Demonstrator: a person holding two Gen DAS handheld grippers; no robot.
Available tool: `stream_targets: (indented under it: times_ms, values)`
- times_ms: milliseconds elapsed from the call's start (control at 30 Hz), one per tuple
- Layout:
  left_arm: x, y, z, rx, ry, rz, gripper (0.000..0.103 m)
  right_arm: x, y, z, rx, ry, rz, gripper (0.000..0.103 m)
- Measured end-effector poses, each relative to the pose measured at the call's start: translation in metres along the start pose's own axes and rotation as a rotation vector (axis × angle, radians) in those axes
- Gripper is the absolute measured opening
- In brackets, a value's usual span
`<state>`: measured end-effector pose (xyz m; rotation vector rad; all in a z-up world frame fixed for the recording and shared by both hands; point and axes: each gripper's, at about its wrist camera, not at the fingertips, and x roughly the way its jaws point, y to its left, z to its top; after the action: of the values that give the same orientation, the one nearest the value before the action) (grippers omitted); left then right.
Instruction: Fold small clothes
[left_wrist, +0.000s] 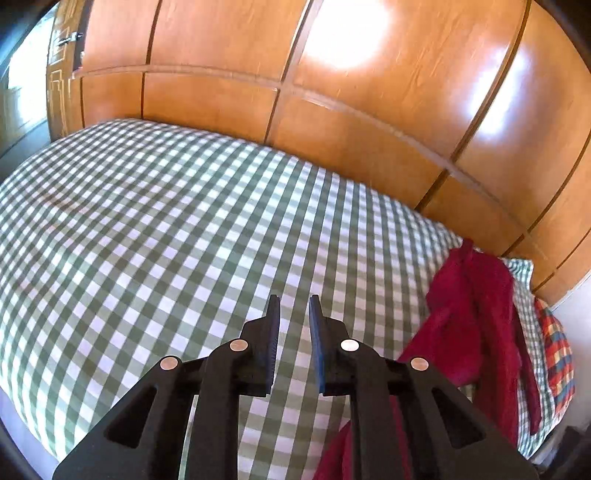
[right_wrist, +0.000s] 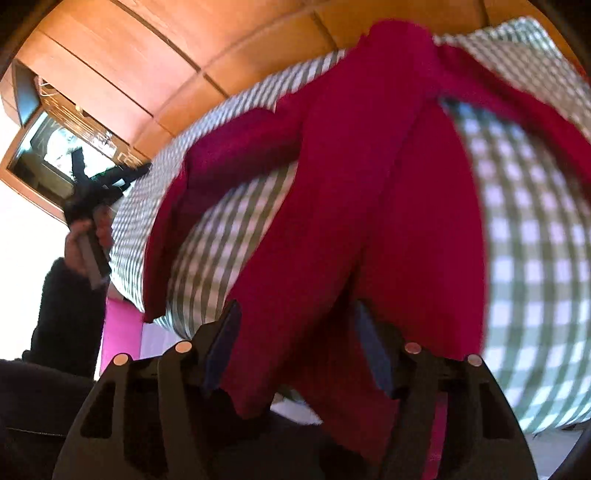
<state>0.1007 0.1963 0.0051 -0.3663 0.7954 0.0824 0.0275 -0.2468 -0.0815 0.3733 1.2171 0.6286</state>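
On the checked bed (left_wrist: 184, 221), the right gripper (right_wrist: 295, 332) has jaws apart around the red garment (right_wrist: 351, 184), apparently to grasp; the left gripper (left_wrist: 294, 321) hovers nearby, jaws apart, empty.

Crimson garment (left_wrist: 476, 314); green-and-white gingham bedsheet (left_wrist: 177, 236); glossy orange-brown wood panelling (left_wrist: 362, 122); red-blue-yellow plaid cloth (left_wrist: 559, 354), far right.
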Motion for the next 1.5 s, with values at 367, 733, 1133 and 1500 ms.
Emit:
stream_targets:
  times_ms: [367,733,1133,1500]
  values:
    - [0.001,-0.089,-0.082,0.198,0.144,-0.343,0.014,-0.053,0.018,0.027,-0.123,-0.177,-0.141,0.008]
    - [0.042,-0.195,-0.161,0.327,0.399,-0.567,0.014,-0.138,-0.126,0.06,0.042,-0.367,-0.843,0.008]
    - [0.091,-0.276,-0.191,0.198,0.527,-0.689,0.061,-0.121,-0.182,0.063,0.148,-0.334,-0.844,0.008]
    - [0.073,-0.226,-0.159,0.231,0.406,-0.646,0.008,-0.127,-0.153,0.055,0.101,-0.347,-0.752,0.008]
